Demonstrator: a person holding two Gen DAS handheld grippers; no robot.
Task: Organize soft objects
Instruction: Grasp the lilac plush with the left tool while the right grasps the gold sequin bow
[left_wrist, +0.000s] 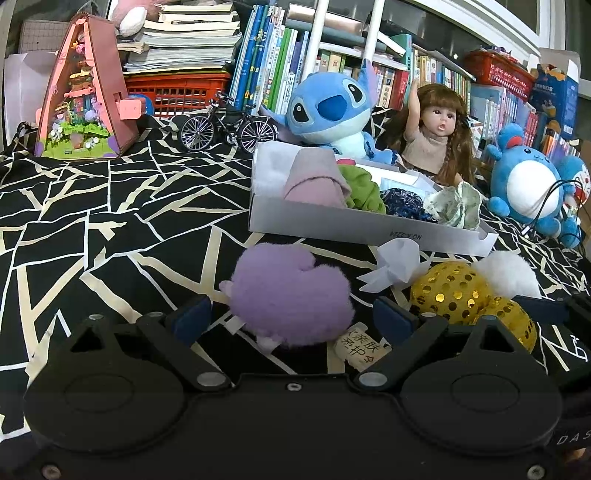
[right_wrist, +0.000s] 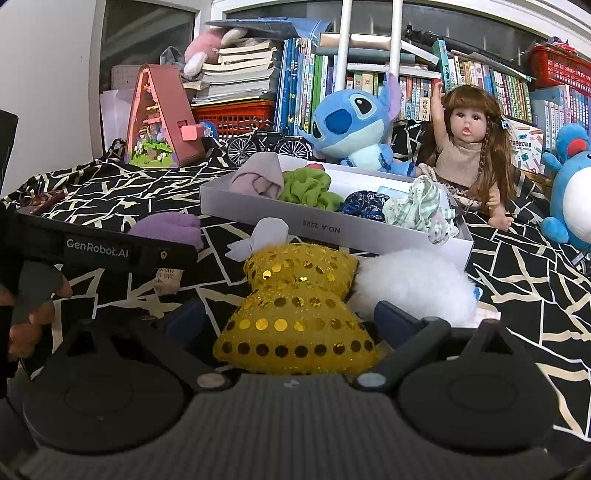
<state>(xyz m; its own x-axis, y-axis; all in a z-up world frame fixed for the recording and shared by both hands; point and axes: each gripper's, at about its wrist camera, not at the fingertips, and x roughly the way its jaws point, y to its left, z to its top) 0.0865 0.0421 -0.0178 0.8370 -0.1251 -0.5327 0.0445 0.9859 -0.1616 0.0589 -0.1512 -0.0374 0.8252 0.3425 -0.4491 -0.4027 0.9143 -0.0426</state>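
Note:
In the left wrist view a fuzzy purple plush (left_wrist: 291, 291) lies on the black patterned cloth between the wide-apart fingers of my left gripper (left_wrist: 292, 319), which is open; neither blue pad touches it. A gold sequin bow (right_wrist: 295, 306) lies between the fingers of my right gripper (right_wrist: 290, 319), also open, with a white fluffy pompom (right_wrist: 413, 284) at its right end. A small white fabric bow (right_wrist: 264, 232) sits just beyond. Behind them the white box (right_wrist: 369, 232) holds a pink cloth (right_wrist: 258, 177), a green scrunchie (right_wrist: 306, 188), a dark blue scrunchie (right_wrist: 364, 205) and a checked scrunchie (right_wrist: 417, 206).
A Stitch plush (right_wrist: 351, 125), a doll (right_wrist: 465, 144) and a blue round plush (right_wrist: 572, 192) sit behind the box. A model bicycle (left_wrist: 227, 123), a pink model house (left_wrist: 86, 99), a red basket and book rows line the back. A person's hand (right_wrist: 33, 299) holds the left gripper.

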